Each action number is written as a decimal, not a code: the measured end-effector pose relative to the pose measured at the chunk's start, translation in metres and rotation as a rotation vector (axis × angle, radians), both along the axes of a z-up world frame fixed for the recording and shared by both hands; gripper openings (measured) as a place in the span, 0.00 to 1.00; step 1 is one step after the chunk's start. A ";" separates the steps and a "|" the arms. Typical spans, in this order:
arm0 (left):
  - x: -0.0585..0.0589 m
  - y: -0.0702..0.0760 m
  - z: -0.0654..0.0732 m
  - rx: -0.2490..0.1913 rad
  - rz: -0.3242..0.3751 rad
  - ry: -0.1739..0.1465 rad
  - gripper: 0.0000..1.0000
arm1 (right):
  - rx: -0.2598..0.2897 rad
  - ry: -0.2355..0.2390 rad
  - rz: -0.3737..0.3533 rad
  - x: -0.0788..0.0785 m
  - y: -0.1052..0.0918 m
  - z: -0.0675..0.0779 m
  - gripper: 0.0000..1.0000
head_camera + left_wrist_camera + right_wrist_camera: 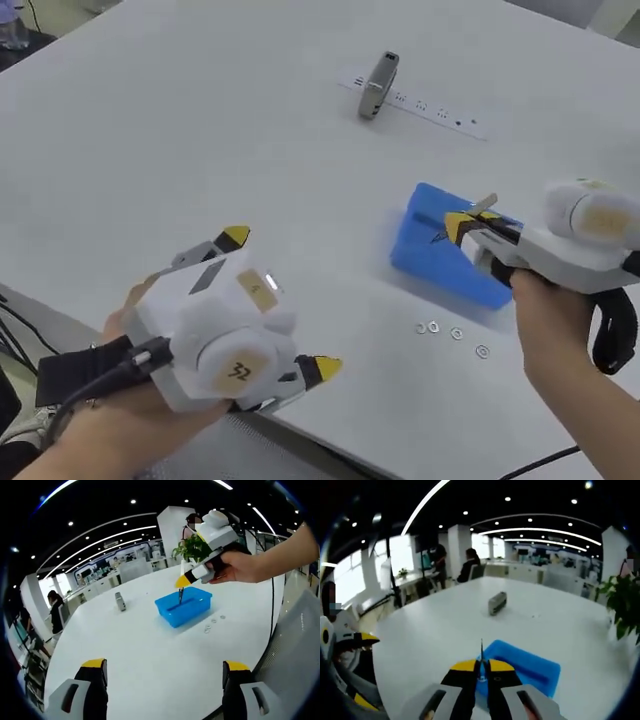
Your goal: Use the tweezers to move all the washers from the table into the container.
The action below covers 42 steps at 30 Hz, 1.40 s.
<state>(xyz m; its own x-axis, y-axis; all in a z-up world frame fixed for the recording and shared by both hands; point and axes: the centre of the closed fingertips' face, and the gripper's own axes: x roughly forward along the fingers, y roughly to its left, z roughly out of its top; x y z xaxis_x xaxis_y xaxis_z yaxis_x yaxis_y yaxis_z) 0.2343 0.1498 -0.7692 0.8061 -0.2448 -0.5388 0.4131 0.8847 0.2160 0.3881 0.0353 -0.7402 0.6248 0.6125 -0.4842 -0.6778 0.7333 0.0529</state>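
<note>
Left gripper (163, 666) first: its yellow-tipped jaws are spread wide and grip no object, and it hangs low over the near left part of the table (200, 130). In the head view we see a hand (120, 400) wrapped round its back, and a cable runs off to the left.

Over to the right gripper (482, 669): its jaws are pressed together on the tweezers (481, 656), which stick out as a thin dark point between the two yellow tips. From the left gripper view we see the tweezers (180, 596) aimed straight down into the blue container (184, 609), over its middle. We cannot tell whether the point touches the floor of it, or whether a washer sits in the tips; it is too small to see.

The washers (432, 327), four by our count in the head view, lie in a loose row on the table on the near side of the container, just beside it and below the right gripper (462, 228). They are well apart from the left gripper.

Farther out, a white power strip (430, 108) lies across the far side of the table, with a grey device (378, 84) standing at its left end. In the right gripper view a plant (625, 600) shows at the right.
</note>
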 end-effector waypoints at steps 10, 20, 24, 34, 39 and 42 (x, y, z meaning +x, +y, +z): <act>0.000 0.000 0.000 0.005 -0.001 -0.005 0.98 | 0.020 0.007 0.009 -0.034 -0.011 0.004 0.04; 0.000 -0.001 0.000 -0.004 -0.003 -0.005 0.97 | -0.009 0.071 0.006 -0.058 -0.017 -0.023 0.04; 0.000 -0.001 0.000 -0.002 -0.004 -0.002 0.97 | -0.037 0.096 0.012 -0.061 -0.019 -0.038 0.04; 0.000 0.000 -0.002 0.003 -0.004 0.005 0.97 | -0.087 0.141 0.031 -0.061 -0.022 -0.066 0.04; 0.000 0.000 -0.003 0.007 -0.003 0.010 0.96 | -0.104 0.152 0.042 -0.065 -0.022 -0.072 0.04; 0.000 0.000 -0.004 0.010 -0.004 0.014 0.96 | -0.097 0.150 0.044 -0.065 -0.021 -0.071 0.04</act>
<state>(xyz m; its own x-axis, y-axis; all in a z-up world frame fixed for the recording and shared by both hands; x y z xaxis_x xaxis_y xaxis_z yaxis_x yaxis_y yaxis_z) 0.2339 0.1500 -0.7732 0.7977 -0.2425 -0.5522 0.4195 0.8809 0.2192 0.3226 0.0144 -0.8112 0.5146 0.5833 -0.6284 -0.6991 0.7098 0.0865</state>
